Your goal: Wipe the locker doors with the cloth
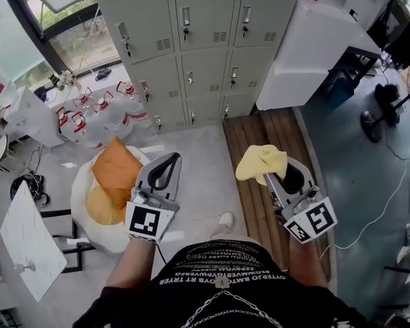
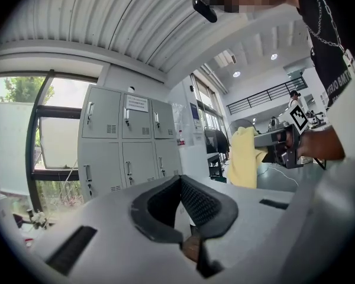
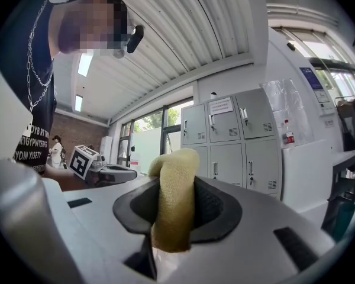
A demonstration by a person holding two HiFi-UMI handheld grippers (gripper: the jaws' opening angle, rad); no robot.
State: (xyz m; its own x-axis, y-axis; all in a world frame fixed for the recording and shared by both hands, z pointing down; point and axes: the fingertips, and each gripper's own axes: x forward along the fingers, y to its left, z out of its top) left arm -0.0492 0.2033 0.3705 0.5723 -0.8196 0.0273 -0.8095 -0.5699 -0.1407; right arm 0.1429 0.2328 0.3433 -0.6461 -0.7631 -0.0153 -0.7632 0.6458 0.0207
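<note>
The jaws of the left gripper (image 2: pixel 180 181) are seen brought together at their tips, with only the hollow of the dark pads left behind them; nothing is held there. The jaws of the right gripper (image 1: pixel 273 178) are clamped on the yellow cloth (image 1: pixel 261 161), which is pinched in a fold between the pads and bulges out above and in front of the tips. The cloth is touched by nothing else and is held in the air.

Both grippers are held level in front of the person's body, side by side and apart from each other. The locker doors (image 1: pixel 205 19) are seen ahead, all closed and well apart from both grippers. Grey floor (image 1: pixel 198 162) and a strip of wooden boards (image 1: pixel 260 132) lie between.

On the left side, a white chair (image 1: pixel 82 190) with an orange cushion (image 1: pixel 116 169) is seen just beside the left gripper in the head view, with a cluster of water bottles (image 1: pixel 99 115) beyond it near the lockers' left edge. To the right of the lockers stands a white cabinet (image 1: pixel 307 46), its corner set close to the lowest doors.
</note>
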